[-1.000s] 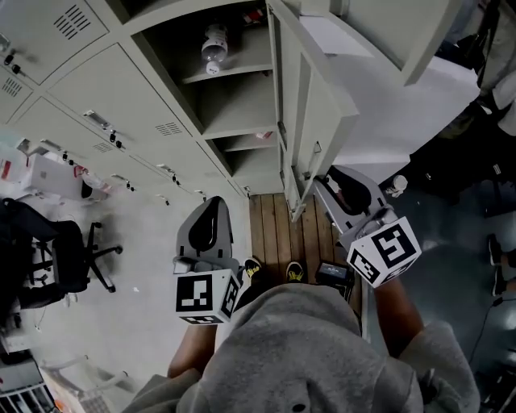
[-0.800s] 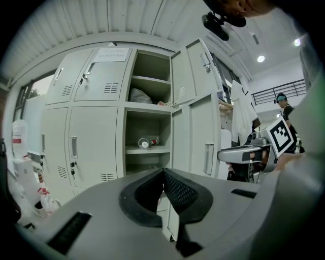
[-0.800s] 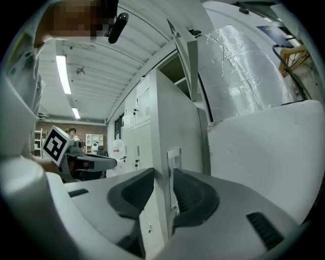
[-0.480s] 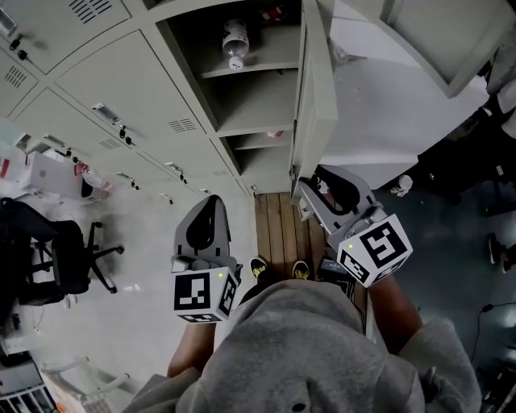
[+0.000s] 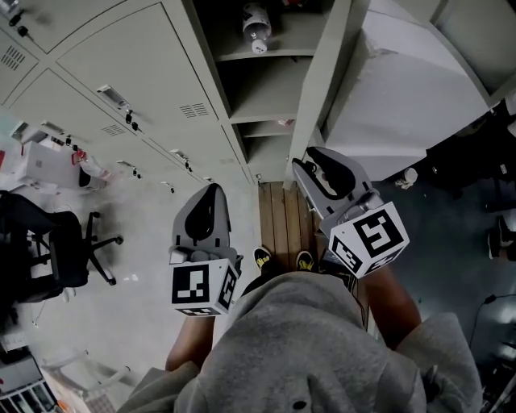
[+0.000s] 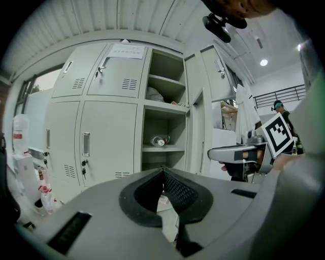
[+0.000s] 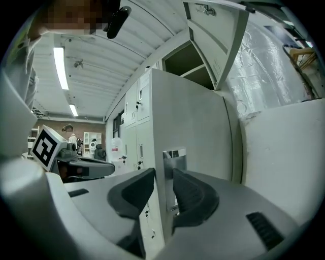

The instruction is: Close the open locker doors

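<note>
The tall grey locker door [image 5: 321, 97] stands open, edge-on in the head view, beside the open compartment [image 5: 260, 97] that holds a plastic bottle [image 5: 255, 18]. My right gripper [image 5: 310, 157] is at the door's lower free edge. In the right gripper view its jaws [image 7: 163, 175] have just been opening and stand wide, with the door's edge and metal latch plate [image 7: 172, 158] in the gap; no pad visibly presses. My left gripper [image 5: 211, 189] hovers before the closed lockers, its jaws [image 6: 163, 171] shut on nothing. A second door [image 7: 213, 30] stands open higher up.
Closed lockers [image 5: 121, 73] fill the left. An office chair [image 5: 56, 250] and boxes [image 5: 48, 161] stand at the far left. A plastic-covered white block [image 5: 395, 97] sits behind the door. A wooden floor strip [image 5: 282, 222] runs under the open compartment.
The open door has swung towards the locker frame and now shows edge-on. My right gripper has moved left with it, and both grippers have come nearer the lockers.
</note>
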Demonstrator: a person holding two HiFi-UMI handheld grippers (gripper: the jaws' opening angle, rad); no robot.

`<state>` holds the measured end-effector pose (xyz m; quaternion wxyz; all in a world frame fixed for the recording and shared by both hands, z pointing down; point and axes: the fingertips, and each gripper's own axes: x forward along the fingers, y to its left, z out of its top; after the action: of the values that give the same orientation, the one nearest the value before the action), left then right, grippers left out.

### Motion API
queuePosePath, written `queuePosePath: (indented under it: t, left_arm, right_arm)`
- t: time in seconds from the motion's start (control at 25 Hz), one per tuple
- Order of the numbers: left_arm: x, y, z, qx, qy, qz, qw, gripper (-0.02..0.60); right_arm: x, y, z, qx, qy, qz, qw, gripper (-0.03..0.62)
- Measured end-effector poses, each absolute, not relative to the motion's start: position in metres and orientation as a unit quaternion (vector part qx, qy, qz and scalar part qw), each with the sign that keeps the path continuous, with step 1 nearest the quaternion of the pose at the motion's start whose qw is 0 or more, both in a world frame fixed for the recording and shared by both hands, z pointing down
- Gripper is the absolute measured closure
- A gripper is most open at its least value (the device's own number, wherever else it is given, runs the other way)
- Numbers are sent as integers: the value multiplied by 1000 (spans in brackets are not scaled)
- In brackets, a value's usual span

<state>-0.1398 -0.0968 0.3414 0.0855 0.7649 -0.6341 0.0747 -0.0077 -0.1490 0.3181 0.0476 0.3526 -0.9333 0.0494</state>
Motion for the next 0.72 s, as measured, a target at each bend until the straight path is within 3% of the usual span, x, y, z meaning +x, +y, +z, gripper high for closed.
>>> queuePosePath:
  t: [0.64, 0.72]
  left_arm:
    - [-198, -118, 353, 761, -638, 79, 83, 571]
    - [-203, -121, 355, 760, -639, 79, 86, 571]
  right_arm:
    - [-87, -194, 320, 364, -929, 68, -2, 480]
    - [-90, -208, 323, 381, -921, 82, -4, 514]
